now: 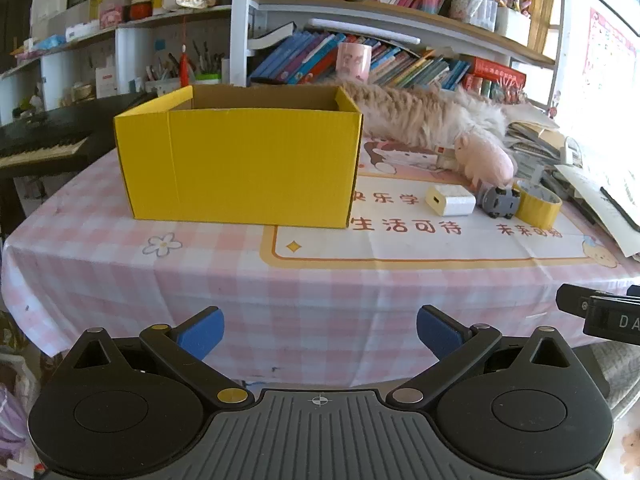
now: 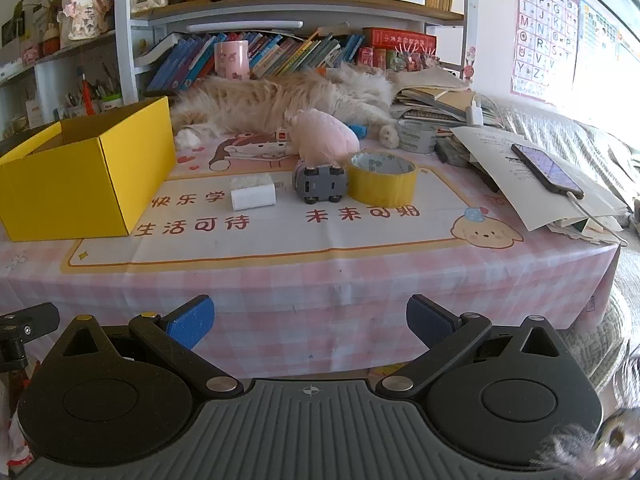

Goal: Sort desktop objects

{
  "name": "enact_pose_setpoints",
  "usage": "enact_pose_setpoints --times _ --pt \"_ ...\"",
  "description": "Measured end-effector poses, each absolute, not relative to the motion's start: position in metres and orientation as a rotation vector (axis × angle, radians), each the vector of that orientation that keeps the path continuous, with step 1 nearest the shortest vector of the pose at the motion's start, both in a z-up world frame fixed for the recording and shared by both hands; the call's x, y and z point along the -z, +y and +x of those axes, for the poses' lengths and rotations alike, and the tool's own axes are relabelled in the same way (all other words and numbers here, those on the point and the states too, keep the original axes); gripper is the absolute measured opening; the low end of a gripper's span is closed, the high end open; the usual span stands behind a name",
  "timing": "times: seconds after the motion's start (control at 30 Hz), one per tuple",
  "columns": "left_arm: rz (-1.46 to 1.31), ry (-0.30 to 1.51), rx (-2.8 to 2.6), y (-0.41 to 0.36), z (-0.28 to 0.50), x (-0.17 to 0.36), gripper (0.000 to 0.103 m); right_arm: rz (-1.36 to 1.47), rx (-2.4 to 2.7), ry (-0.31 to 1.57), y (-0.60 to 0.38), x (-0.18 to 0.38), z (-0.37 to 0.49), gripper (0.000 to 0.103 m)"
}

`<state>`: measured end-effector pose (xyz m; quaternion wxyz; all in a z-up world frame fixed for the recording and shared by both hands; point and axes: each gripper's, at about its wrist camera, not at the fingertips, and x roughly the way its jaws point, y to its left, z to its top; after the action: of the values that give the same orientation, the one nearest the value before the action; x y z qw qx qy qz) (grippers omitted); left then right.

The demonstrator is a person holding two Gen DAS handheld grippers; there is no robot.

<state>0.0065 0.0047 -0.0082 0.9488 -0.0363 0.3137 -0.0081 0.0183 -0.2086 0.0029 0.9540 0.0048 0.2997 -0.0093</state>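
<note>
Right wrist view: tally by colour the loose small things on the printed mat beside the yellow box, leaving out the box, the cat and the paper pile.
White: 1, the charger block
Grey: 1, the toy car
Yellow: 1, the tape roll
Pink: 1, the plush pig
Total: 4

A fluffy cat (image 2: 280, 98) sprawls below shelved books (image 2: 280, 54).

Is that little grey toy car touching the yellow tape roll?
Touching. In the right wrist view the grey toy car sits against the yellow tape roll, with no tablecloth visible between them.
</note>
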Motion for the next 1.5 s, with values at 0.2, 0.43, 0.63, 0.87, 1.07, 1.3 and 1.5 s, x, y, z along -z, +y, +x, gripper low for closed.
enact_pose_setpoints --times 0.2,0.43,0.63,0.87,1.07,1.3,1.5 --pt "-0.079 0.639 0.022 0.0062 0.007 0.0091 0.103 0.01 0.02 0.61 -0.208 -0.0029 0.0191 0.103" --pt "-0.077 0.641 0.022 0.0075 0.0092 0.01 0.103 0.012 0.02 0.614 -0.2063 -0.0015 0.021 0.103" --pt "-0.08 0.642 0.023 0.0082 0.0101 0.0105 0.103 0.011 0.017 0.616 -0.2048 -0.001 0.0224 0.103" --pt "-0.091 0.638 0.039 0.009 0.0102 0.0112 0.103 0.009 0.019 0.616 -0.2044 -0.0013 0.0229 0.103" --pt "-0.085 0.628 0.053 0.0082 0.0095 0.0097 0.103 -0.001 0.007 0.611 -0.2027 -0.0012 0.0228 0.103" --pt "-0.086 0.63 0.055 0.0079 0.0095 0.0092 0.103 -0.003 -0.007 0.614 -0.2014 -0.0019 0.0218 0.103" --pt "-0.078 0.624 0.067 0.0072 0.0087 0.009 0.103 0.003 -0.009 0.621 -0.2019 -0.0019 0.0221 0.103"
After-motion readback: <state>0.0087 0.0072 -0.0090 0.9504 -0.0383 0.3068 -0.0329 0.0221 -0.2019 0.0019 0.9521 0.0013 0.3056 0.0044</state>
